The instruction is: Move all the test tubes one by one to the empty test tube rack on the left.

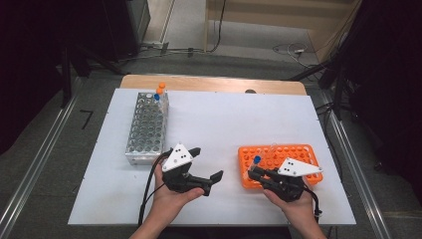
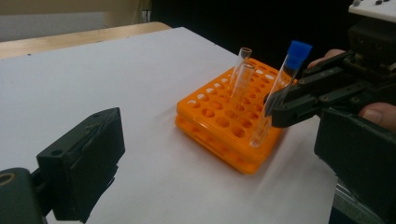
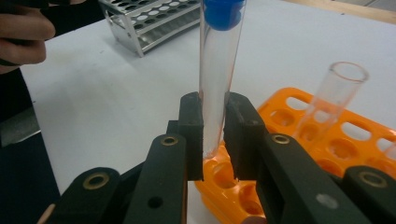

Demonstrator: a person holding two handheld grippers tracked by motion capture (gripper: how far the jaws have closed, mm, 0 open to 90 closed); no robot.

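The right gripper (image 3: 214, 140) clamps a blue-capped tube (image 3: 218, 70) standing in the orange rack's (image 1: 303, 154) near-left corner hole, while the left gripper (image 1: 206, 167), beside the rack, gapes wide and empty.

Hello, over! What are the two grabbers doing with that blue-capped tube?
Right gripper shut on blue-capped clear tube, lower end in orange rack. Left gripper open, empty. Nothing blocking.
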